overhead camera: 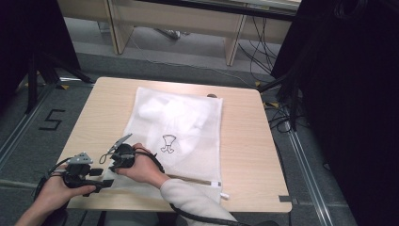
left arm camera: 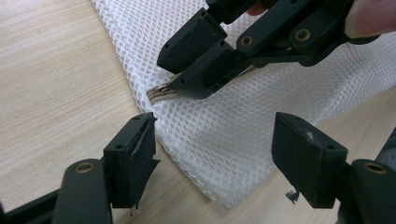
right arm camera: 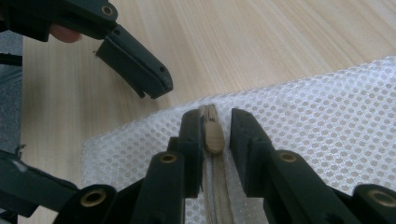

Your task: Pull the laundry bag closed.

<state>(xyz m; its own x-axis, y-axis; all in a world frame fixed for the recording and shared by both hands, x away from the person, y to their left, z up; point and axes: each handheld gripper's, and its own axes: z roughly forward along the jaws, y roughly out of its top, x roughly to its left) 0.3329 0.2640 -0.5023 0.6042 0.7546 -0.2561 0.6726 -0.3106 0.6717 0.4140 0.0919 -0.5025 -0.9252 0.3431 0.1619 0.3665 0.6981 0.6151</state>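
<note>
A white mesh laundry bag (overhead camera: 181, 127) lies flat on the wooden table (overhead camera: 244, 141), with a beige zipper (overhead camera: 197, 180) along its near edge. My right gripper (right arm camera: 215, 114) straddles the beige zipper pull (right arm camera: 214, 135) at the zipper's left end. Its jaws stand narrowly apart, one pad against the pull and a thin gap at the other. In the high view this right gripper (overhead camera: 113, 165) sits at the bag's near left corner. My left gripper (left arm camera: 215, 135) is wide open around that mesh corner (left arm camera: 210, 140) without touching it, just left of the right gripper (left arm camera: 169, 70).
Something white and bulky fills the bag's far half, and a small dark drawing (overhead camera: 168, 143) is printed mid-bag. The table's near edge is close under both hands. Cables (overhead camera: 282, 117) and dark stands flank the table on the floor.
</note>
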